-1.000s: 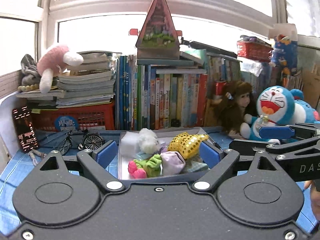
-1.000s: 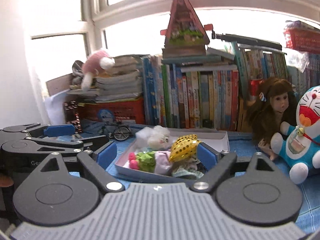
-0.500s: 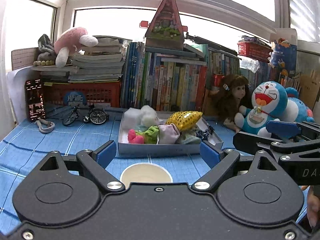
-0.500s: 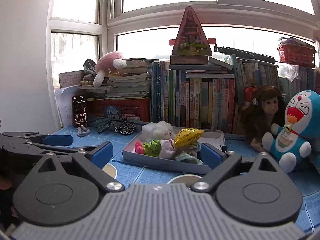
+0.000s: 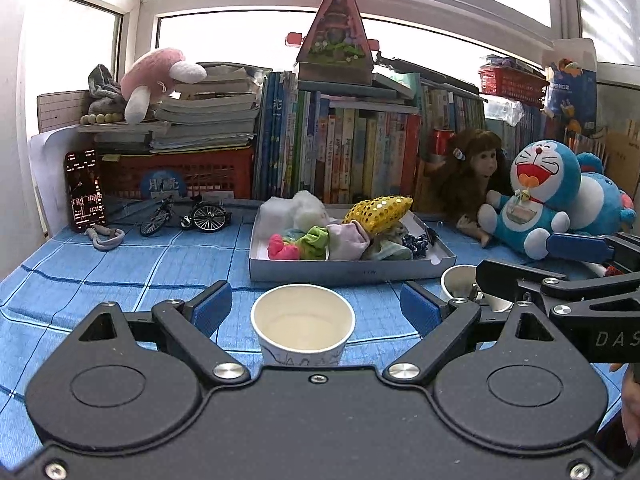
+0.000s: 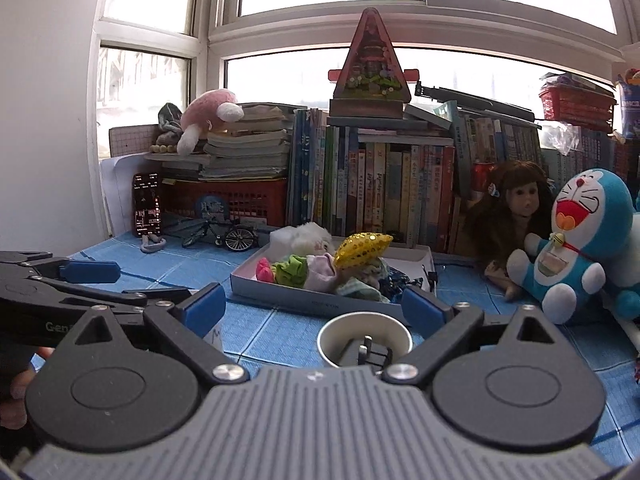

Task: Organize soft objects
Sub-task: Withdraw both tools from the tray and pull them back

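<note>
Gold sequin pouch [image 5: 378, 213] tip points right

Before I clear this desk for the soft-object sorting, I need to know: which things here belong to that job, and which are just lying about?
Part of the job:
- tray of soft bits
- gold pouch
- pink sock
- left cup
- right cup

Lying about:
- books
- toy bicycle
- phone
- doll
- blue plush
- pink plush

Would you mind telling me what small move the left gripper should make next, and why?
Probably reach the left gripper forward over the empty paper cup to the tray: its jaws are open, and the soft things, like the pink piece, lie there.
</note>
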`<state>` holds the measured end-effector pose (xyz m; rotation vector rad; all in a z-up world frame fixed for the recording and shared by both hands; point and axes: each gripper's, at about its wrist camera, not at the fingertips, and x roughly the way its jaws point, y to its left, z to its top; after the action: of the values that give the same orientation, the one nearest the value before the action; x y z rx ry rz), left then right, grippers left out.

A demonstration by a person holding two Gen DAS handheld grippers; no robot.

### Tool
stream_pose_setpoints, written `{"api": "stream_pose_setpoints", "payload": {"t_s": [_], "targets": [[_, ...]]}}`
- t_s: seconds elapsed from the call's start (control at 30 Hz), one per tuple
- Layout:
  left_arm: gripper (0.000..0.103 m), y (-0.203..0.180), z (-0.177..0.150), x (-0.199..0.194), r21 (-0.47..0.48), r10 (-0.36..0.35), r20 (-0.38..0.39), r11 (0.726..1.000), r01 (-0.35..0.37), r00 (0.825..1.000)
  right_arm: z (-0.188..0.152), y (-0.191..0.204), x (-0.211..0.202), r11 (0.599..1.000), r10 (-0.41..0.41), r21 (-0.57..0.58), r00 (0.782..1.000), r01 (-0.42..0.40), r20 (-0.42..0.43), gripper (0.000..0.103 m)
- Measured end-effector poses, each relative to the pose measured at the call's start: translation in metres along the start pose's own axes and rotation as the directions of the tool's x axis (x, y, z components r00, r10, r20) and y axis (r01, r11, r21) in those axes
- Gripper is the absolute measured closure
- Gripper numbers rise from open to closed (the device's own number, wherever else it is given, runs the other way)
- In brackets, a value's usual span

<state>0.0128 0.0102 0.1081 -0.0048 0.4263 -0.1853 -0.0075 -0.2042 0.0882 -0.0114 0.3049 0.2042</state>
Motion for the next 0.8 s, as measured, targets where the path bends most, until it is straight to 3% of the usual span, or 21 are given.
{"api": "stream_pose_setpoints", "payload": {"t_s": [0.43,0.8], "targets": [[0.005,0.001,-0.023,0.000,0.022,0.019,-0.006,1.000,-0.019,1.000,-0.020,0.001,0.000,0.999,-0.038,-0.004,0.999,0.038,-0.009,0.002],[0.005,0.011,-0.051,0.000,-0.001,0.047,-0.059,0.999,-0.047,0.997,-0.047,-0.003,0.005,0.997,-0.061,0.035,0.997,0.063,-0.053,0.000]]}}
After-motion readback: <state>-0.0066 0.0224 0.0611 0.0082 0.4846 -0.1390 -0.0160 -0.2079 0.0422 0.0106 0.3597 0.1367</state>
